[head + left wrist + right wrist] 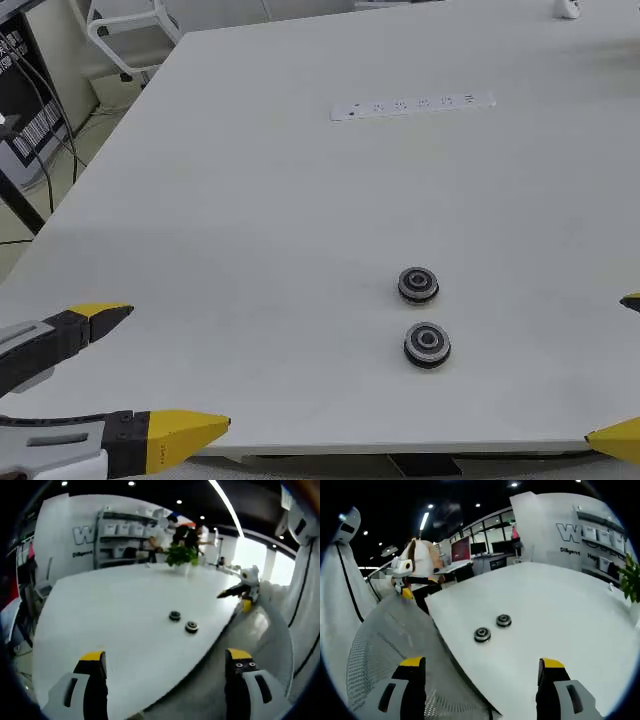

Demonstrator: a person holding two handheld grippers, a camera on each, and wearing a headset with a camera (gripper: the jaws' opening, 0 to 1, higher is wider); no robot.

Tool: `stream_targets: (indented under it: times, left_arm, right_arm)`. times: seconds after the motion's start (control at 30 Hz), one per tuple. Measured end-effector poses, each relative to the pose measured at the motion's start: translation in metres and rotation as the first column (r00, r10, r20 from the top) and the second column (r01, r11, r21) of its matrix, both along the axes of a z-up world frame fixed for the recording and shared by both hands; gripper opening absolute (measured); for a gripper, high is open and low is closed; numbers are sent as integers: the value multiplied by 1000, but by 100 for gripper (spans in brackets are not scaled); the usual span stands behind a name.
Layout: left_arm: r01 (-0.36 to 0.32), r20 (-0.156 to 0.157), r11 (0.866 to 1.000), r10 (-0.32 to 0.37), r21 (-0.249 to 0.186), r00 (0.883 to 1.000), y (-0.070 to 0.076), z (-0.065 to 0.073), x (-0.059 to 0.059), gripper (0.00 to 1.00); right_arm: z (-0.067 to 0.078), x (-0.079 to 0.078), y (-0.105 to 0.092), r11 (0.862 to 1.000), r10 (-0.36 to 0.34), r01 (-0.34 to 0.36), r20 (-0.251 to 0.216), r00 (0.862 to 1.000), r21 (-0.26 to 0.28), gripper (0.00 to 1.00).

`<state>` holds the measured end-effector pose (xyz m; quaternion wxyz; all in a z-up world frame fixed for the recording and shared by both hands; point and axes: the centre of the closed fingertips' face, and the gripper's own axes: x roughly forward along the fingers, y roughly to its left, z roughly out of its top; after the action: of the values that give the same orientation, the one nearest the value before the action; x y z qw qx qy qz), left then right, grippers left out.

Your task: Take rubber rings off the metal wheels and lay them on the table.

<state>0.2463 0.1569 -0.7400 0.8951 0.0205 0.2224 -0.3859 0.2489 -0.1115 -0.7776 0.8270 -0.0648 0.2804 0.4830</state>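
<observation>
- White table spans the head view.
- Strip of sockets lies flat at the far side, well apart from the wheels.
- Left gripper hovers at the near left edge, jaws wide apart, holding nothing.
- Right gripper hovers at the near right edge, jaws likewise wide and empty.
- Far wheel and near wheel lie flat between the grippers, close but apart.
- A dark ring sits on each wheel.
</observation>
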Motion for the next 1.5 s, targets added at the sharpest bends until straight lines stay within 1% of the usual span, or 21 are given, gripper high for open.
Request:
stream_targets:
  times: [0.03,0.07,0.1,0.17,0.2,0.33,0.47,0.57,0.63,0.7,0.77,0.83,1.0,1.07,1.1,1.17,1.2,1.3,1.37,1.47,1.5]
  left_arm:
    - [3,5,1000,-3,16,1000,0,-2,0,99]
    - [10,1,1000,-10,25,1000,0,-4,-1,99]
    - [17,-5,1000,-17,24,1000,-1,-5,-2,99]
    - [42,-26,999,-41,17,999,-3,-7,-6,100]
    - [46,-29,999,-45,19,999,-3,-7,-7,100]
    - [41,-33,999,-40,28,999,1,-6,-9,100]
    - [33,-32,999,-33,12,999,2,-3,-10,100]
    - [29,-26,999,-29,16,999,3,-5,-11,100]
    - [25,-39,1000,-25,15,999,3,-8,-12,100]
    - [28,-43,999,-27,17,999,2,-9,-13,100]
    - [26,-45,1000,-26,15,999,2,-9,-13,100]
    - [23,-45,1000,-23,17,999,2,-10,-11,100]
    - [28,-39,999,-27,20,999,2,-9,-8,100]
    - [27,-38,999,-27,16,999,1,-9,-5,100]
    - [29,-43,999,-29,19,999,0,-11,-4,100]
    - [37,-40,999,-36,24,999,-2,-14,-4,100]
    - [39,-38,999,-38,21,999,-3,-14,-4,100]
    - [48,-51,999,-48,-2,998,-6,-15,-5,99]
    - [41,-43,999,-42,-10,998,-5,-14,-2,100]
    - [37,-38,999,-38,-23,999,-5,-12,2,100]
    - [39,-43,999,-40,-27,998,-6,-13,2,99]
  right_arm:
    - [0,0,0,1000,0,0,-1,1000,2,88]
    - [1,0,1,1000,-2,2,-7,1000,10,88]
    - [2,0,1,1000,-1,1,-8,1000,13,88]
    - [1,0,1,1000,4,-3,-8,1000,10,87]
    - [0,1,1,1000,9,-9,-11,1000,6,87]
    - [-4,5,4,1000,15,-15,-14,1000,1,86]
    - [-4,8,10,999,39,-39,-18,999,2,85]
    - [-3,10,15,999,54,-54,-12,998,9,84]
    - [-3,9,16,998,63,-62,-15,998,10,84]
    - [-2,9,17,998,65,-65,-17,998,18,84]
    - [-2,9,18,998,64,-63,-22,998,27,84]
    - [-3,10,18,998,62,-61,-25,998,23,84]
    - [-2,8,17,998,60,-59,-30,998,29,84]
    - [-1,6,18,997,63,-62,-39,997,47,82]
    - [1,3,20,996,66,-63,-52,996,66,81]
    - [3,2,22,994,60,-54,-65,996,94,80]
    - [3,2,22,994,58,-51,-67,996,96,80]
    - [2,0,21,996,45,-40,-59,997,78,83]
    - [3,-1,21,996,36,-30,-62,997,83,86]
    - [4,-4,19,996,30,-24,-71,997,81,84]
    - [5,-4,18,997,26,-21,-71,997,79,85]
